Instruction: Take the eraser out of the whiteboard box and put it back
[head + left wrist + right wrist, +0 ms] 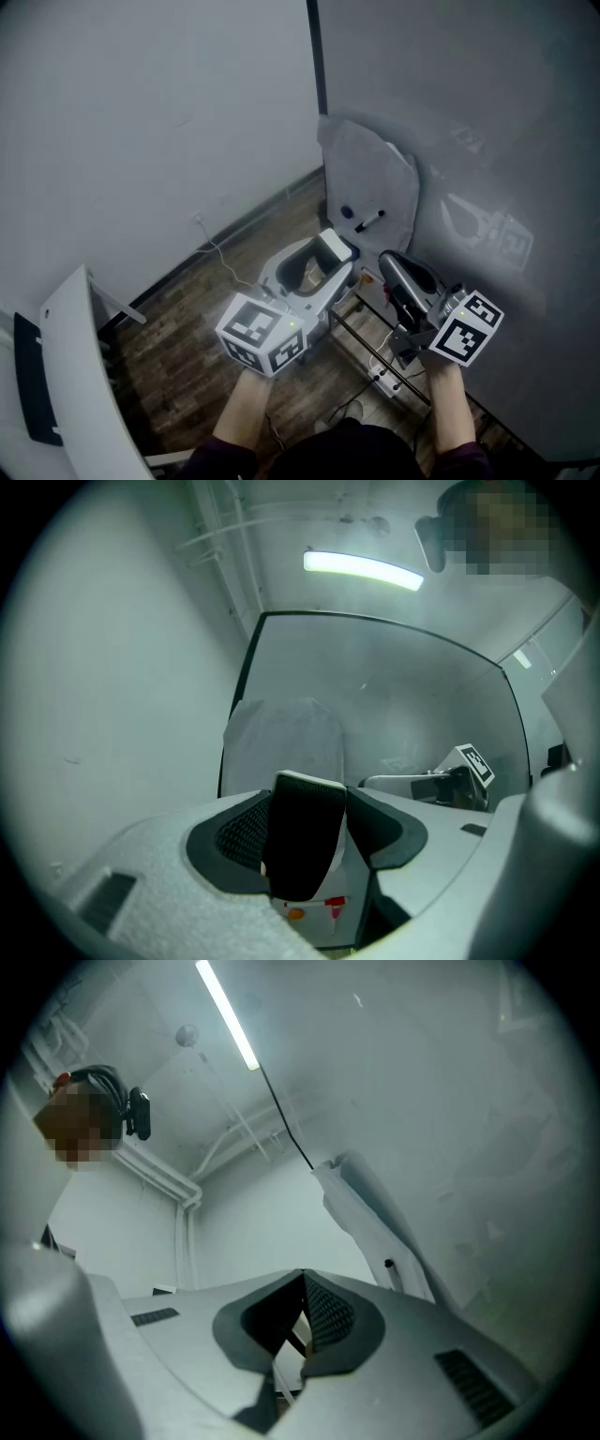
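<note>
Left gripper (309, 829) — closed partway on the eraser (302, 846), black body pinched upright between both ribbed pads, pale top edge standing up past the jaw tips. From the head view, held level in front of the body and aimed at the whiteboard box (373, 183), eraser close below the box's lower edge and outside it. Right gripper (302, 1312) — jaws together at the tips, only a thin slit lower down, nothing gripped. Held just beside the left one, nearer the whiteboard (487, 141), tilted up toward the box too. Forearms (246, 412) low in the head view, one behind each marker cube (262, 335). Showing through the box's pale wall: a dark marker (368, 222), lying at a slant. Wooden floor (187, 337) underneath.
</note>
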`<state>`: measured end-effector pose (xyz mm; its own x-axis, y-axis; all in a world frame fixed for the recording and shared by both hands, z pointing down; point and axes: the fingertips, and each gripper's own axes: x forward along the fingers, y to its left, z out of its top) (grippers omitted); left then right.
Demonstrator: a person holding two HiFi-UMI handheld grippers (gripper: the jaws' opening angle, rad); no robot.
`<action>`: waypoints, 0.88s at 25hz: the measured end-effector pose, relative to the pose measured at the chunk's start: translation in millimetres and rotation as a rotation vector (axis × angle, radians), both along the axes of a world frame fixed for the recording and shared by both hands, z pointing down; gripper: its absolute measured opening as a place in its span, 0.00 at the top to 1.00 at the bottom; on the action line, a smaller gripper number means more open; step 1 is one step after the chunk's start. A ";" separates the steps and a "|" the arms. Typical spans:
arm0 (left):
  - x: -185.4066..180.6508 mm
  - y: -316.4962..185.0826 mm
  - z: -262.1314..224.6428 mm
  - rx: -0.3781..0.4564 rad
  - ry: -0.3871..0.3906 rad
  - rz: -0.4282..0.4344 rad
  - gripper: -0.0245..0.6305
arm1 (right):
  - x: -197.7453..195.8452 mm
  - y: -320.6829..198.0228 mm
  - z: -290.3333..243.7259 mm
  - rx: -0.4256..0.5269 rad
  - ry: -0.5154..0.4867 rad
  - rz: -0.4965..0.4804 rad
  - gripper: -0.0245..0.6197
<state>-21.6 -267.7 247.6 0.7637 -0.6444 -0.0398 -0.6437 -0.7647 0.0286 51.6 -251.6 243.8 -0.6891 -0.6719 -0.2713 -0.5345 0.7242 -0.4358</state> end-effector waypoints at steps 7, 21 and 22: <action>2.2 -11.8 20.7 -0.032 0.006 -0.017 0.59 | 1.1 -7.6 15.8 -0.018 0.014 0.001 0.96; 11.7 -34.9 72.6 -0.082 0.005 -0.040 0.59 | 5.5 -20.5 64.3 -0.049 0.005 0.032 0.96; 11.3 -36.8 73.4 -0.079 0.008 -0.045 0.59 | 6.5 -20.5 64.7 -0.046 0.005 0.035 0.96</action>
